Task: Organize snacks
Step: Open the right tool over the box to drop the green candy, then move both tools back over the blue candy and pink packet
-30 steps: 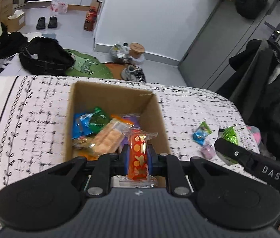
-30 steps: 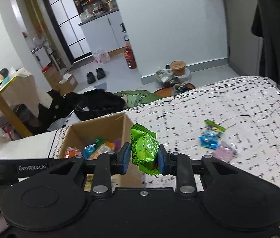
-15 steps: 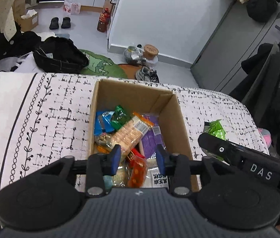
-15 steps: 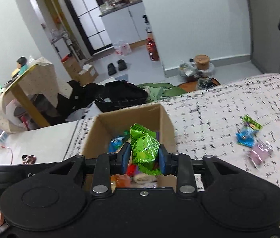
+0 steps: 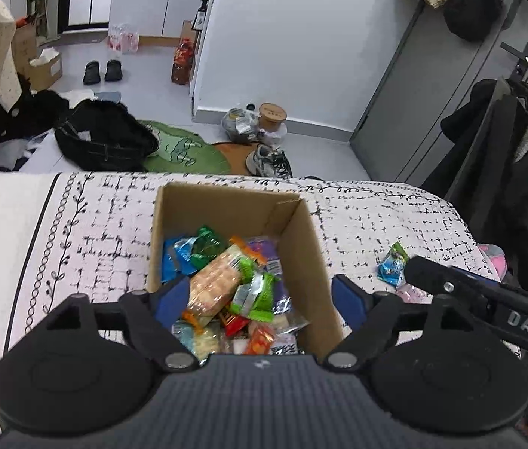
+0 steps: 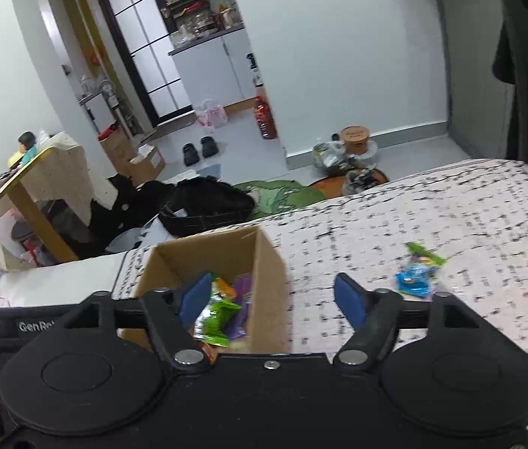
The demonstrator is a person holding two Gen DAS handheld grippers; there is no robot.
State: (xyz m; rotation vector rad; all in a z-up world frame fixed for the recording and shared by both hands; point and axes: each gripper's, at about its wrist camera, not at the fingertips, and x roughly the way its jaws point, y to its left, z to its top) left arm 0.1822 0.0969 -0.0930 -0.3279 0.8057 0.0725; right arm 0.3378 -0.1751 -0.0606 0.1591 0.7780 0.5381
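My left gripper (image 5: 254,295) hangs over the near end of the cardboard box (image 5: 303,232), its fingers (image 5: 168,297) having just spread wide apart with nothing between the pads. My right gripper (image 6: 271,299) sits to the right of it, fingers (image 6: 350,301) also just opened, straddling the box's right wall. The green packet (image 6: 216,320) lies loose in the box below them, on top of the other snacks (image 5: 223,284) piled there. The box stands on the patterned bed cover (image 5: 372,220). Out to the right on the cover, well apart from the box, a blue packet (image 6: 413,284) and a green one (image 6: 426,256) lie together, with a pale pink one (image 5: 410,293) just beside them.
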